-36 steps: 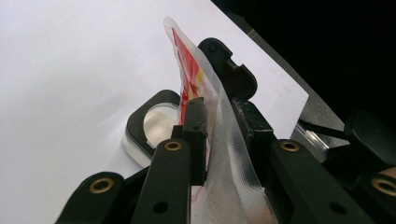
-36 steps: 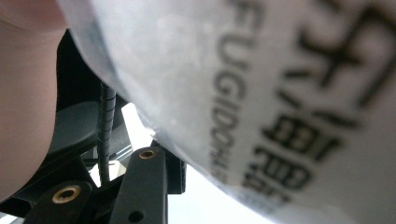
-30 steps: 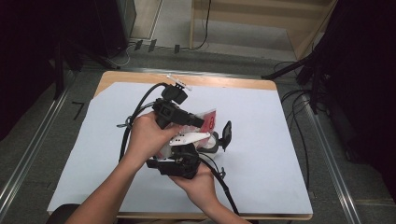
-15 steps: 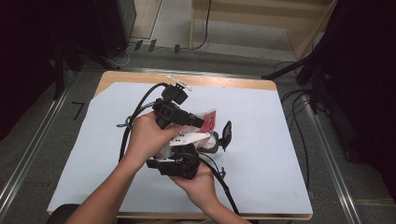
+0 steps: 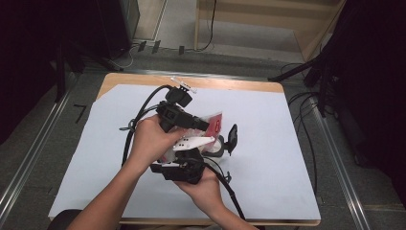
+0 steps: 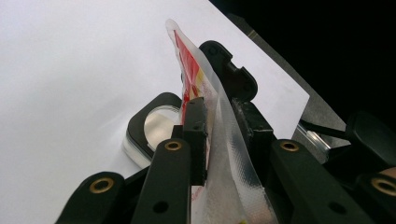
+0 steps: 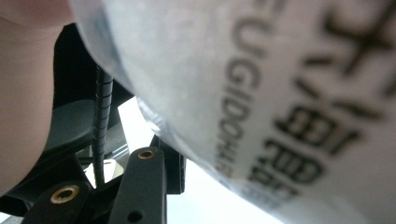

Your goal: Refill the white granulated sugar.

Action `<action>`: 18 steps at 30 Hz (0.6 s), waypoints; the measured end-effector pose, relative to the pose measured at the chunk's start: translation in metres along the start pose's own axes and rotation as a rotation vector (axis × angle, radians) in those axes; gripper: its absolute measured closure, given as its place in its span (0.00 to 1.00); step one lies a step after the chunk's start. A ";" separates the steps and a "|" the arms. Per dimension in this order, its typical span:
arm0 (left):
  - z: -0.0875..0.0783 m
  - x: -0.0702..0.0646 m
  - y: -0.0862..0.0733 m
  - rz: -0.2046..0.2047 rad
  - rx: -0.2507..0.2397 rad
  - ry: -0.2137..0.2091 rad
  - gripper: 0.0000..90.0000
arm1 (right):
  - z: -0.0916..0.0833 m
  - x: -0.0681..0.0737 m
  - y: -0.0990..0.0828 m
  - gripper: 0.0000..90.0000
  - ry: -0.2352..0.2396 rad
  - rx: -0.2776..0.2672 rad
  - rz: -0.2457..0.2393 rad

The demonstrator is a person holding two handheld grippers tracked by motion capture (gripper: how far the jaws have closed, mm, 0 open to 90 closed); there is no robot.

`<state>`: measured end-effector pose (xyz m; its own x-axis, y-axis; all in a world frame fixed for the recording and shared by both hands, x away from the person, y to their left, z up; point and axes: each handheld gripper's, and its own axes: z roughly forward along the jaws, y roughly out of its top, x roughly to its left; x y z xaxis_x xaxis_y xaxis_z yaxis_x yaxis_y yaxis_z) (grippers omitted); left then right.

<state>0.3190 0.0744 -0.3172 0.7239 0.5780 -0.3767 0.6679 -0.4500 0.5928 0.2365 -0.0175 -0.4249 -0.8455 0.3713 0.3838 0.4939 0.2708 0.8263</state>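
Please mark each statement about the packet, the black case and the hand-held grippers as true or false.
1. The left hand-held gripper pinches a red and clear packet. True.
2. The black case lies shut. False: its lid stands open.
3. The table has a green cover. False: the cover is white.
4. The packet carries black printed letters in the right gripper view. True.
5. The packet lies flat on the table. False: it is held up above it.

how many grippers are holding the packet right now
2. The left gripper pinches the packet by its clear edge over the table's middle; the right gripper, just below it in the high view, seems to hold its near end.
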 end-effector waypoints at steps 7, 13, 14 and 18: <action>0.000 -0.001 0.000 0.008 -0.009 0.006 0.86 | 0.000 0.000 0.000 0.71 0.001 -0.001 0.006; -0.001 0.000 0.000 0.004 -0.013 -0.010 0.86 | -0.001 0.001 0.001 0.71 0.001 0.000 0.010; -0.002 -0.001 0.000 0.004 -0.018 -0.016 0.86 | -0.001 0.001 0.001 0.71 0.000 -0.003 0.008; -0.005 -0.004 0.001 0.007 -0.020 -0.019 0.85 | -0.002 0.004 0.002 0.71 -0.005 -0.012 -0.011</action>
<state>0.3160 0.0748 -0.3120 0.7315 0.5621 -0.3860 0.6597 -0.4402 0.6091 0.2340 -0.0174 -0.4213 -0.8497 0.3730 0.3727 0.4824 0.2643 0.8351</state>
